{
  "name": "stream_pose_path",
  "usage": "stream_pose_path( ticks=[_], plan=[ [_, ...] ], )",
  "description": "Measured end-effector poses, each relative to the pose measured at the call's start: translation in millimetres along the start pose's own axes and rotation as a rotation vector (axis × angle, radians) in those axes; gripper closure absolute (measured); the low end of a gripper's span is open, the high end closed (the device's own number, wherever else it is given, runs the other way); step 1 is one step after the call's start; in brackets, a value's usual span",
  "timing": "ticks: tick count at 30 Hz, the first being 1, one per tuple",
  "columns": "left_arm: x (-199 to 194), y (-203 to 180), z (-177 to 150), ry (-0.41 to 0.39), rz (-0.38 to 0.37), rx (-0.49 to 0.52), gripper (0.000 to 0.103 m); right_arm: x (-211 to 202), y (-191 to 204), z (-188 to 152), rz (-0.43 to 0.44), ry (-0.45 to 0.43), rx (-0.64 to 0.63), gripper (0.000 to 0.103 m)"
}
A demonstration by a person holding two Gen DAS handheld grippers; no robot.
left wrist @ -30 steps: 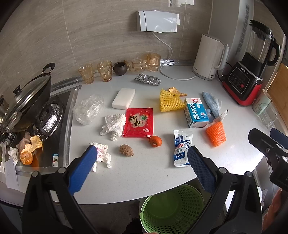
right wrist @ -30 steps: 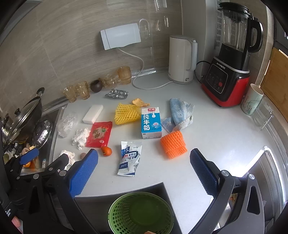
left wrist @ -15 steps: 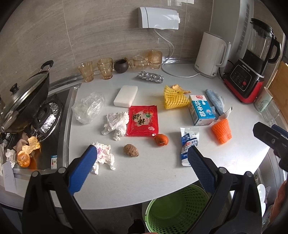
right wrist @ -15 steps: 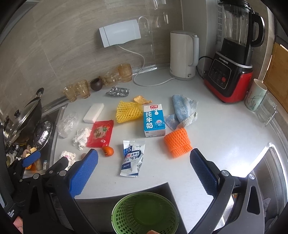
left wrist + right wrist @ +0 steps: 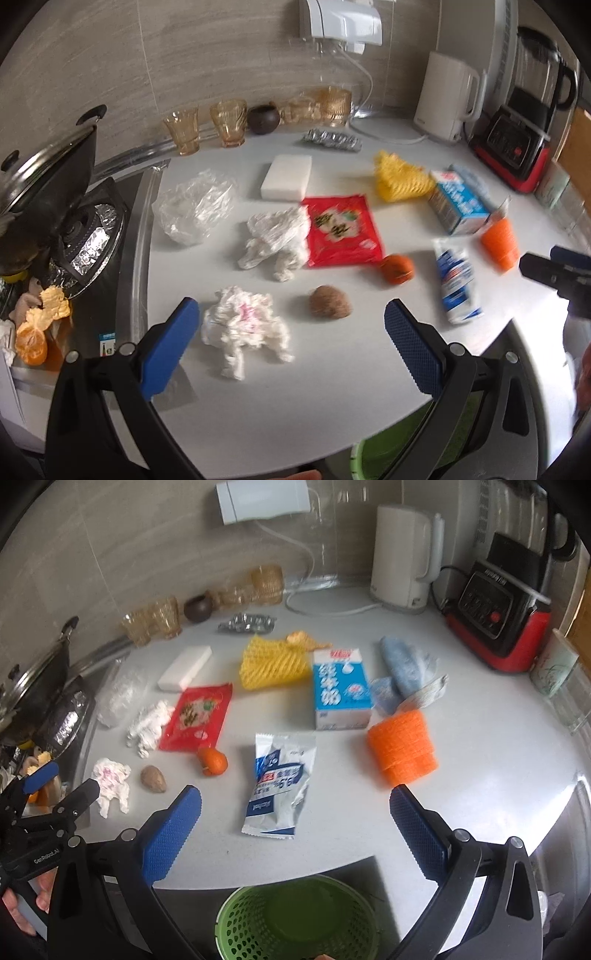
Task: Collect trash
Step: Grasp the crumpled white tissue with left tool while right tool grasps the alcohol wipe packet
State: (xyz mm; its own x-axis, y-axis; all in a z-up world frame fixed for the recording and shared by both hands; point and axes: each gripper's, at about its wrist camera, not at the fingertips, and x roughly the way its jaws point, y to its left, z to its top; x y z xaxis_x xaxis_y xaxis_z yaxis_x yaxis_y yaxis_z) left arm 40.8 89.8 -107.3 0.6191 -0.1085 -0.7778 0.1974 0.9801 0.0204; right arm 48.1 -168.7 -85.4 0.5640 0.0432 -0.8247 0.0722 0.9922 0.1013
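Observation:
Trash lies scattered on the white counter (image 5: 332, 373). My left gripper (image 5: 291, 345) is open and empty, low over a crumpled tissue with pink marks (image 5: 245, 330) and a brown pit (image 5: 329, 302). Farther off lie a second tissue (image 5: 275, 240), a red packet (image 5: 341, 230), an orange peel (image 5: 397, 268) and a clear plastic bag (image 5: 194, 208). My right gripper (image 5: 295, 832) is open and empty above a blue-white pouch (image 5: 280, 790). A milk carton (image 5: 340, 688), orange foam net (image 5: 404, 747) and yellow foam net (image 5: 273, 662) lie beyond. The green bin (image 5: 295, 921) stands below the counter edge.
A wok with lid (image 5: 44, 177) sits on the stove at left, peels (image 5: 37, 325) beside it. Glasses (image 5: 225, 123), a kettle (image 5: 445, 101) and a red blender (image 5: 524, 122) line the back. A white sponge (image 5: 286, 176), foil blister (image 5: 332, 139) and blue cloth (image 5: 404, 668) lie on the counter.
Both grippers have moved forward and lower toward the counter. The left one has shifted left over the pink-marked tissue. Both jaws stay open.

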Motion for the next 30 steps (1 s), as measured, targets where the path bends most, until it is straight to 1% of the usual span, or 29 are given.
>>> stream_pose_path(
  ticks=[5, 11, 13, 16, 18, 19, 20, 21, 23, 24, 26, 27, 29, 30],
  plan=[
    [18, 19, -9, 0.005, -0.026, 0.019, 0.007, 29, 6, -8, 0.015, 0.024, 0.037, 0.002],
    [37, 35, -15, 0.027, -0.018, 0.005, 0.007, 51, 13, -13, -0.036, 0.01, 0.02, 0.002],
    [46, 39, -16, 0.043, -0.015, -0.008, 0.007, 55, 13, -14, -0.053, 0.016, 0.025, 0.002],
    [59, 44, -16, 0.07, -0.041, -0.052, 0.007, 62, 12, -16, -0.062, 0.023, 0.045, 0.002],
    [68, 47, -16, 0.086, -0.041, -0.072, 0.009, 65, 11, -18, -0.062, 0.028, 0.056, 0.002],
    [71, 47, -16, 0.094, -0.037, -0.073, 0.014, 66, 11, -19, -0.062, 0.029, 0.058, 0.002],
    [76, 47, -16, 0.111, -0.035, -0.076, 0.022, 67, 12, -20, -0.064, 0.028, 0.056, 0.002],
    [79, 48, -17, 0.123, -0.039, -0.081, 0.026, 67, 13, -20, -0.067, 0.028, 0.054, 0.002],
    [86, 51, -18, 0.153, -0.046, -0.104, 0.043, 69, 14, -20, -0.075, 0.03, 0.049, 0.003],
    [87, 52, -20, 0.156, -0.046, -0.113, 0.046, 70, 13, -20, -0.077, 0.031, 0.051, 0.004],
    [86, 54, -21, 0.144, -0.041, -0.123, 0.056, 72, 13, -21, -0.076, 0.034, 0.061, 0.005],
    [86, 55, -21, 0.142, -0.039, -0.127, 0.059, 72, 12, -21, -0.073, 0.035, 0.067, 0.006],
    [85, 55, -22, 0.141, -0.046, -0.128, 0.072, 76, 12, -21, -0.066, 0.042, 0.073, 0.011],
    [85, 55, -22, 0.143, -0.051, -0.127, 0.074, 78, 14, -21, -0.066, 0.047, 0.071, 0.012]
  ],
)
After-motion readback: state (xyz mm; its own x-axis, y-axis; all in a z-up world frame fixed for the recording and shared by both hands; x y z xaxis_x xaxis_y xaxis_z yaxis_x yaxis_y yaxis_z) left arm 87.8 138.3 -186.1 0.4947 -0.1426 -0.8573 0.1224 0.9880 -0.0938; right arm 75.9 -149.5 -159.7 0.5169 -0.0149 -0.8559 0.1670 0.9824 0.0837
